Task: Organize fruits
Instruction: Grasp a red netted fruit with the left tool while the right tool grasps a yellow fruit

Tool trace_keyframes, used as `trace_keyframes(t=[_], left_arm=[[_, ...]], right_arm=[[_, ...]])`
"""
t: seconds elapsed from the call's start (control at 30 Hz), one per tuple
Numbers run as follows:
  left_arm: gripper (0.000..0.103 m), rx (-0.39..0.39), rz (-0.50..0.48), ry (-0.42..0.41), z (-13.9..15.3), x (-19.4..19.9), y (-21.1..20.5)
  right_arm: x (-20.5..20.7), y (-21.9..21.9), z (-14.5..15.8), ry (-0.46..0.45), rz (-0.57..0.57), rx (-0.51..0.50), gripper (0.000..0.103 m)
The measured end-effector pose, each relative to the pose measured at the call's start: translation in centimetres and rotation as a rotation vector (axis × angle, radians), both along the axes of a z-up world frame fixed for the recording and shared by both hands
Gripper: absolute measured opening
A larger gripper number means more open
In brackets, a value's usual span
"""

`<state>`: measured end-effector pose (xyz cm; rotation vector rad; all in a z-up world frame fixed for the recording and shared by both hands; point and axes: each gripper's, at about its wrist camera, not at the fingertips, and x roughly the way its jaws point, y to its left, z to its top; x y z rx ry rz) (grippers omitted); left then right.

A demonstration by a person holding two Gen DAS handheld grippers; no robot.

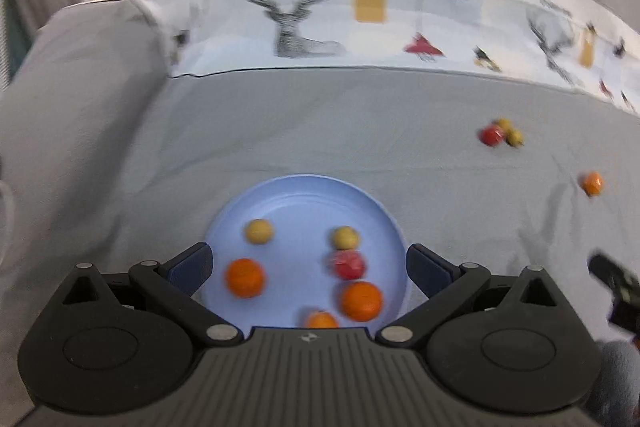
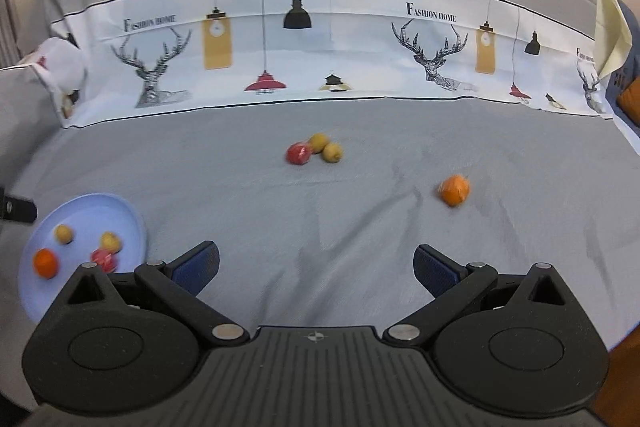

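The grey sheet (image 2: 320, 219) lay wrinkled over a soft bed. The blue plate (image 1: 304, 195) held six fruits. The left gripper (image 1: 308, 263) hovered over it, jaws spread, empty. The right gripper (image 2: 316, 263) was likewise spread and empty, facing the loose orange (image 2: 453, 190) and, farther off, a red fruit (image 2: 298, 153) touching two yellow ones (image 2: 326, 147). Risk: round fruit could roll on yielding cloth if nudged off-centre.

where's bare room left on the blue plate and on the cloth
Plate: its far half is bare, beyond the two yellow fruits; the near right is crowded. Cloth: free between the plate, the red-and-yellow cluster and the lone orange.
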<state>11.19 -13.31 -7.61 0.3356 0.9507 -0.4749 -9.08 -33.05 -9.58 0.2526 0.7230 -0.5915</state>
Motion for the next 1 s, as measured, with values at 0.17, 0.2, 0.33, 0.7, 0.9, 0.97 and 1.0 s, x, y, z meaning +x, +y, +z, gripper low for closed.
trace_keyframes(t=[0.17, 0.2, 0.33, 0.7, 0.9, 0.97, 1.0], left_arm=[[0.103, 0.032, -0.028, -0.001, -1.6, 0.1, -2.3], [0.103, 0.040, -0.028, 0.004, -1.9, 0.3, -2.6], [0.103, 0.059, -0.022, 0.007, -2.6, 1.4, -3.6], [0.103, 0.089, 0.005, 0.021, -3.3, 4.4, -6.9], [0.103, 0.086, 0.053, 0.030, -3.0, 5.4, -8.0], [0.103, 0.103, 0.046, 0.013, -3.2, 5.7, -8.9], [0.103, 0.109, 0.040, 0.006, -3.4, 5.9, -9.6]], right_arm=[[3.0, -3.4, -2.2, 0.017, -0.023, 0.010, 0.102], [3.7, -3.9, -2.8, 0.023, -0.025, 0.012, 0.102], [6.4, -6.2, -5.9, 0.075, -0.018, -0.005, 0.102], [11.0, -12.3, -13.7, 0.115, -0.073, 0.069, 0.102], [13.6, -14.7, -14.5, 0.003, -0.141, 0.049, 0.102], [14.8, -15.5, -14.7, -0.009, -0.147, 0.033, 0.102], [15.3, -15.9, -14.8, -0.013, -0.141, 0.023, 0.102]])
